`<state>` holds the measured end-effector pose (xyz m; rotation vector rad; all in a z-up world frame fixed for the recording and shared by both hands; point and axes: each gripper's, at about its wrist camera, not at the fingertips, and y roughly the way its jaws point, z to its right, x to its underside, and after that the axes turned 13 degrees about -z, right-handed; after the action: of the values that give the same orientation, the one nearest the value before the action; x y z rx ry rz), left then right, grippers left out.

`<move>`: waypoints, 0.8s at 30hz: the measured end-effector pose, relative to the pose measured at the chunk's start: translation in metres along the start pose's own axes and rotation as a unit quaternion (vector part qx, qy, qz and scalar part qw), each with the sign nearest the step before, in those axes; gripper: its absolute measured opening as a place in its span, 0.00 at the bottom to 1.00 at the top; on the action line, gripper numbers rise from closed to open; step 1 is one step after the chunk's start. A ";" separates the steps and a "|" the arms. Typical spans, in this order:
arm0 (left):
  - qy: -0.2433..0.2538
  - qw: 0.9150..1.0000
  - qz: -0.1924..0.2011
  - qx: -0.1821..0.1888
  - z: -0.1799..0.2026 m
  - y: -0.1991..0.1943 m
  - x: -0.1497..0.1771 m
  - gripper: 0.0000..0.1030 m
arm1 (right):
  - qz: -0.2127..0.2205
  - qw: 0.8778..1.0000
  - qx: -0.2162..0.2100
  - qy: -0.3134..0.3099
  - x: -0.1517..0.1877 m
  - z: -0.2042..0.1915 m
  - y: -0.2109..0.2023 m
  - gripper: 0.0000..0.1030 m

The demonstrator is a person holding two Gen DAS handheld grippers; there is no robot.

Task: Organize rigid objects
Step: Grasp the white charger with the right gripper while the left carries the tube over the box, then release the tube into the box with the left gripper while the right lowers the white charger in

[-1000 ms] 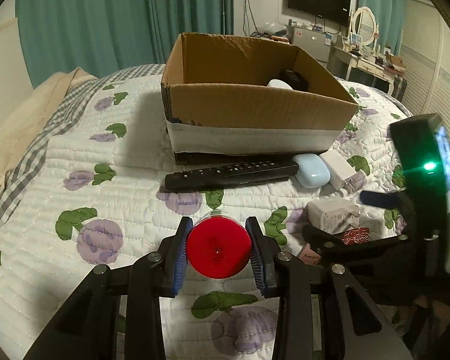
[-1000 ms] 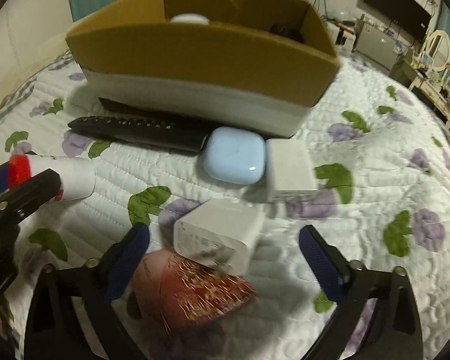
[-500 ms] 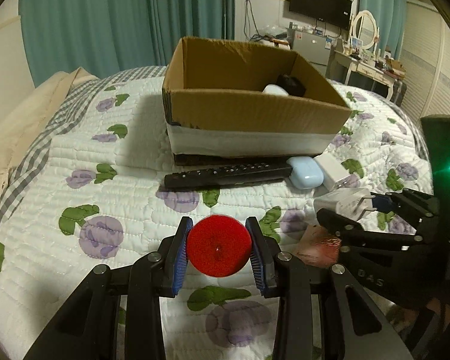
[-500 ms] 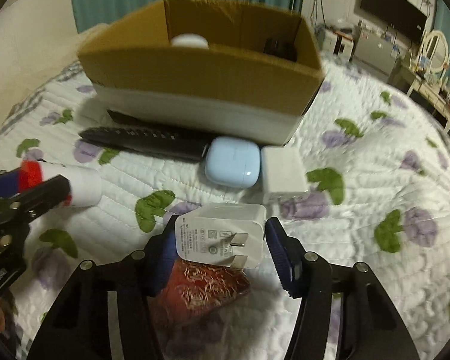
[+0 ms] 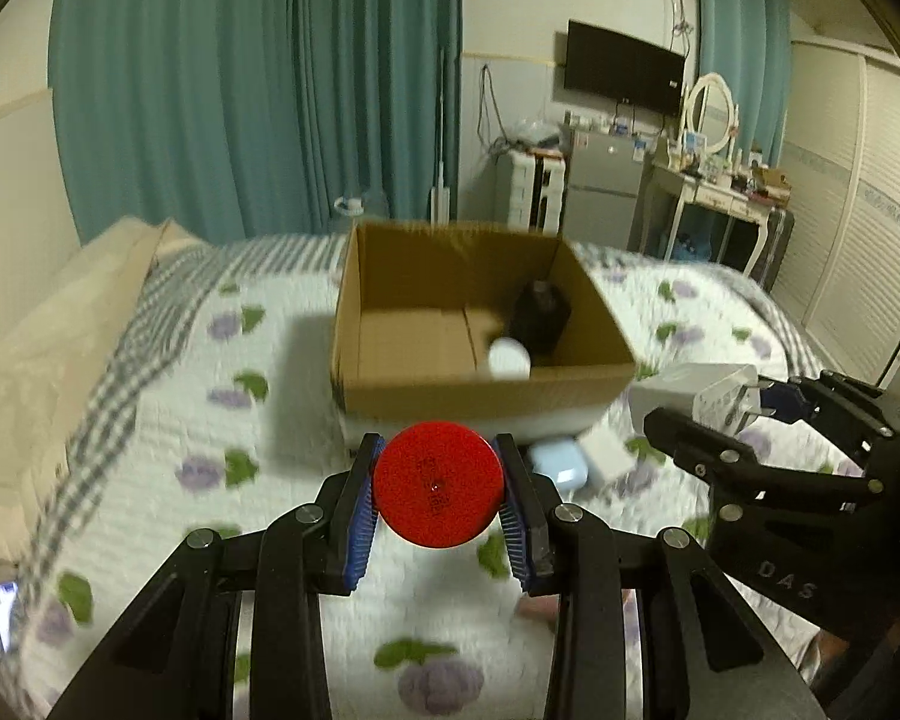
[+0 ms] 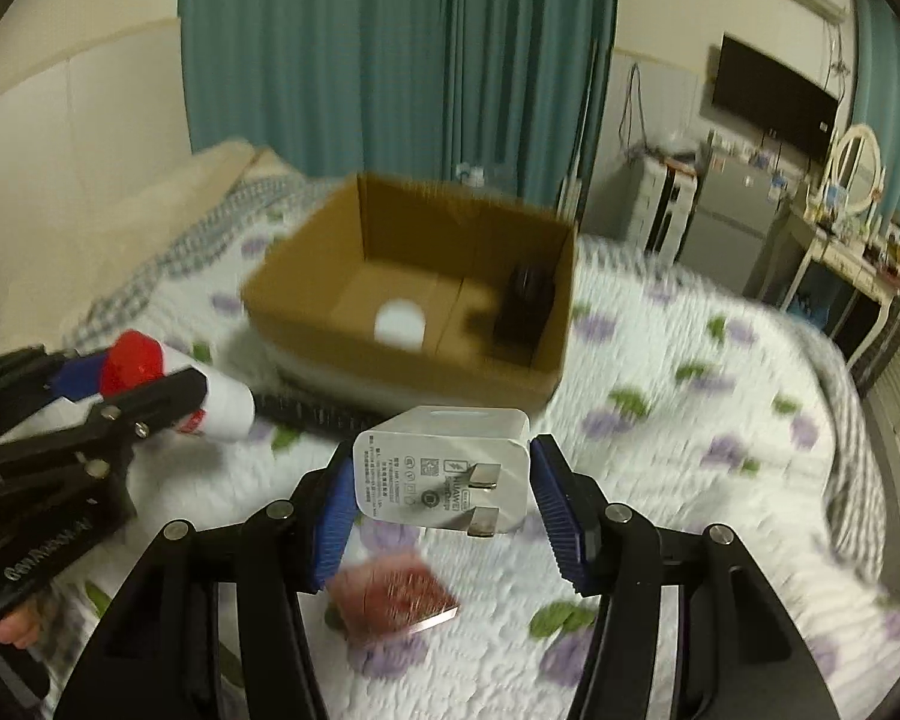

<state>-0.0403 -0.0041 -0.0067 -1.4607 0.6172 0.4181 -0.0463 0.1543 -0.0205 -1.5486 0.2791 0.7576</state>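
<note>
Both claws have lifted off the bed toward the cardboard box (image 6: 414, 306). The right claw (image 6: 441, 495), wide apart a second ago, is now clamped on the white charger (image 6: 444, 468) — the left claw (image 5: 438, 495) stays clamped on the red-capped bottle (image 5: 438, 483). Dropping both in the box seems next.

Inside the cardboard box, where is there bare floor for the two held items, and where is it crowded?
The cardboard box has bare floor along its left half, bordered by the left wall. Its right side is crowded: a white round object and a black object sit in that corner.
</note>
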 end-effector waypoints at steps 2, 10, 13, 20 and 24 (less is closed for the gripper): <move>0.001 1.000 0.008 0.002 0.000 -0.002 -0.013 0.35 | 0.019 1.000 0.000 -0.001 -0.015 0.002 -0.007 0.53; 0.008 0.999 0.040 -0.004 -0.003 0.016 -0.073 0.35 | 0.062 0.998 -0.004 -0.005 -0.075 0.019 -0.004 0.53; 0.014 0.999 0.042 -0.009 -0.005 0.033 -0.089 0.35 | 0.067 0.998 -0.006 -0.003 -0.095 0.026 0.009 0.53; 0.023 1.000 0.014 -0.012 -0.006 0.090 -0.108 0.35 | 0.050 0.999 -0.018 0.009 -0.111 0.044 0.057 0.53; 0.026 1.000 -0.006 -0.015 -0.006 0.118 -0.108 0.35 | 0.030 0.999 -0.028 0.018 -0.106 0.049 0.086 0.53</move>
<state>-0.1974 0.0111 -0.0330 -1.5068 0.6462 0.3831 -0.1908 0.1613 -0.0220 -1.6141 0.3346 0.7911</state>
